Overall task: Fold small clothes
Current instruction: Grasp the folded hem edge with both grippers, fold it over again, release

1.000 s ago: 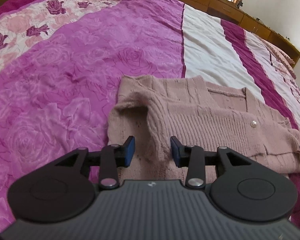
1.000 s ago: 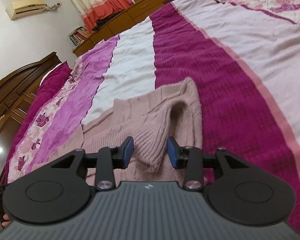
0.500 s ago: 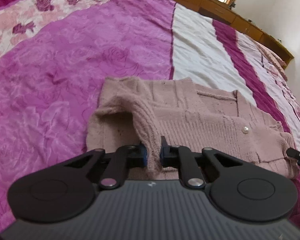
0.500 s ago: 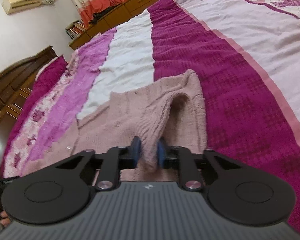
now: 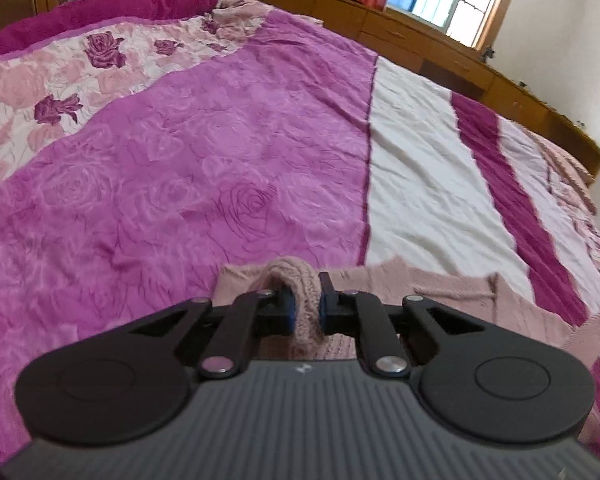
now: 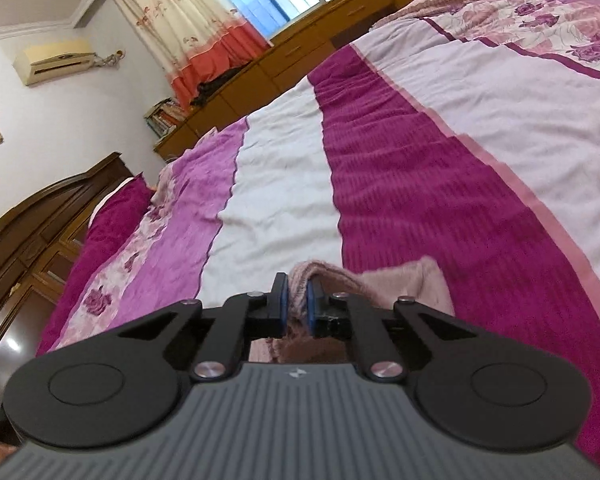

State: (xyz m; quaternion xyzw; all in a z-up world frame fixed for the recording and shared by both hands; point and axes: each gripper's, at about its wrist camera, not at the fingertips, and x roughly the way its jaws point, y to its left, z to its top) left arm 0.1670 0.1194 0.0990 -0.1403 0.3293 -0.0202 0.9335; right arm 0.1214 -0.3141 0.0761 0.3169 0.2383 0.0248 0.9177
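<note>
**A:** How do the jaws stand?

**B:** Both pairs are closed down on knit fabric. The left gripper [image 5: 305, 306] pinches a thick rolled fold of the pink cardigan [image 5: 452, 300], with the wool bulging up over the top of its blue pads [image 5: 287, 312]. The right gripper [image 6: 296, 304] clamps another bunched fold of the same garment, with a hump of knit showing above and between its pads.

**A:** And where is the cardigan?

**B:** On the near part of the bed, right in front of both grippers. In the left wrist view it spreads from the pinched fold off to the right, lying across the seam where the magenta rose-patterned panel of the bedspread [image 5: 180, 184] meets the white stripe. At the far right edge of that view a small dark part of the other tool touches the garment's far end. In the right wrist view the rest of the knit trails to the right of the jaws onto the dark magenta stripe.

**A:** Is the held part flat?

**B:** No, it is raised in both grips, and the fabric beyond sags down to the cover.

**A:** What else is around?

**B:** A wooden cabinet run [image 6: 300, 56] along the far side, a window with a curtain [image 6: 188, 28], and an air conditioner [image 6: 56, 60] on the wall.
</note>
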